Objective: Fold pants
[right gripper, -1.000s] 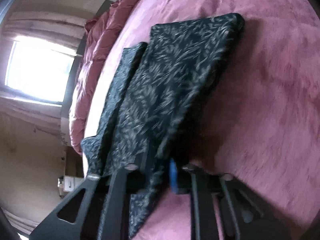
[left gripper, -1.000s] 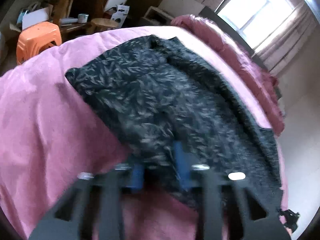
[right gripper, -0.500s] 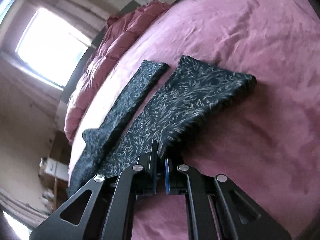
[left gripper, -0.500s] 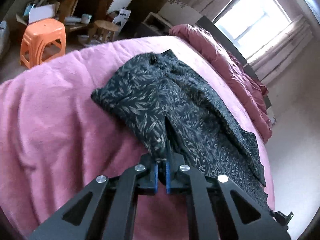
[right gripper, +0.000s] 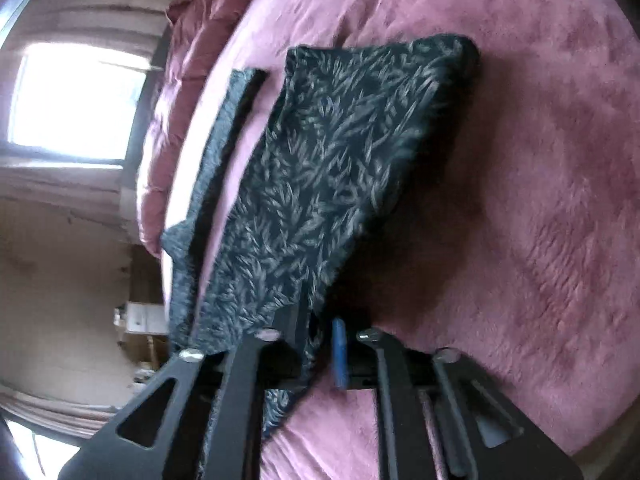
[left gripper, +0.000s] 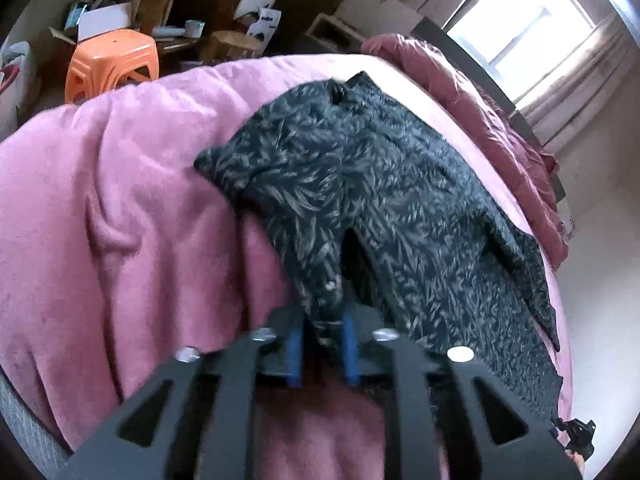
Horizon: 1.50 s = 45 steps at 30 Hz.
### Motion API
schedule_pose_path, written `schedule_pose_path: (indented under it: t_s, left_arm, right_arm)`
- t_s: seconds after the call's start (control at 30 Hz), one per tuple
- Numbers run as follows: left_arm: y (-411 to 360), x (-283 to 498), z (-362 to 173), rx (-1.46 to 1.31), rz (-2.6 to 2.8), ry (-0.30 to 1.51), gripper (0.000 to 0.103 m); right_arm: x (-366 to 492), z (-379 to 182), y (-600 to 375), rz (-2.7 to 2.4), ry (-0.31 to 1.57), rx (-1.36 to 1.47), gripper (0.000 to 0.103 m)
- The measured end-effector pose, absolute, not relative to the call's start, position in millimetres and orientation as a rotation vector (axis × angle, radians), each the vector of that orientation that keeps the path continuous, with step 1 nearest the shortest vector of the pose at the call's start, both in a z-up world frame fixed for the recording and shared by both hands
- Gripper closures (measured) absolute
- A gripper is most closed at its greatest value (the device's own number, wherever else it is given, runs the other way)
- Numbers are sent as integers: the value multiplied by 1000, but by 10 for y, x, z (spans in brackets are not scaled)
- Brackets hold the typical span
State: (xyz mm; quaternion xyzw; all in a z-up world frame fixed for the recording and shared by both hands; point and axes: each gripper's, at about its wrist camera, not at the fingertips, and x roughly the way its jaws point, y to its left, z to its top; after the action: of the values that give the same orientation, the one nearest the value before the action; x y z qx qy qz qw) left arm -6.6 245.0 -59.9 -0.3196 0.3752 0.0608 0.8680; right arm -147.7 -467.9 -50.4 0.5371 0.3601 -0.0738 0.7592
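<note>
My fingers are black, and the left gripper carries blue pads, with one blue pad showing on the right gripper. The pants between them are dark, near black, printed all over with small pale grey leaf sprigs. They lie on a plush pink blanket, which looks a deeper rose in the right view. A quilted dusty-pink duvet lies bunched beyond it. A bright orange plastic stool stands by dark brown wooden furniture.
</note>
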Motion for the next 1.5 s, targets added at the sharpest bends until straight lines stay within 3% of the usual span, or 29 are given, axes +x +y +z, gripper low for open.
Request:
schedule_pose_path:
  t_s: [0.1,0.17,0.23,0.27,0.3,0.37,0.5,0.63,0.73,0.8,0.87,0.93,1.03,1.1,1.17,1.5]
  left_arm:
    - [2543,-57,-534,-666,185,737,46]
    - [2630,-46,-522,-658,236,710,44]
    - [2698,55,-554,-648,249,727,49]
    - [2711,110,-571,-643,259,749,72]
    - [2728,139,-588,-647,256,766,94]
    - [2735,130,-562,-656,256,769,97]
    - [2649,-30,-366,-602,291,743,98]
    - [2688,-84,-400,-619,333,798,97]
    - [2755,-82,-463,-659,378,812,85]
    - [2781,-135,-401,-670,419,786,67]
    - [2818,-220,-269,-648,486,730,54]
    - [2865,-358,-64,-606,585,616,46]
    - [2921,-398,183,-580,610,505,42]
    - [2890,-309,270,-565,575,481,34]
    - [2840,-147,320,-551,525,489,34]
    - [2311,1357,140,-369,246,725,26]
  right_arm:
    - [-1596,-412,-4814,-200,697,1144,67]
    - [-1650,-390,-4929,-258,648,1113,66]
    - [-1617,-415,-5062,-286,647,1071,71]
    - [-1574,-428,-5079,-286,659,1055,86]
    - [-1532,-420,-5080,-310,689,1011,92]
    - [-1531,-322,-5079,-347,695,926,98]
    - [-1661,-135,-4997,-392,637,842,98]
    - [-1615,-291,-4962,-448,706,856,98]
    - [-1660,-394,-5053,-436,696,932,96]
    - [-1638,-344,-5054,-446,699,948,86]
    - [-1710,-228,-5055,-520,670,922,60]
    - [-1786,-4,-4984,-625,577,890,52]
    - [-1727,299,-4776,-628,480,799,52]
    - [-1523,419,-4571,-573,473,734,52]
    - [-1259,412,-4397,-485,505,713,52]
    - [-177,-150,-3309,-119,711,667,52]
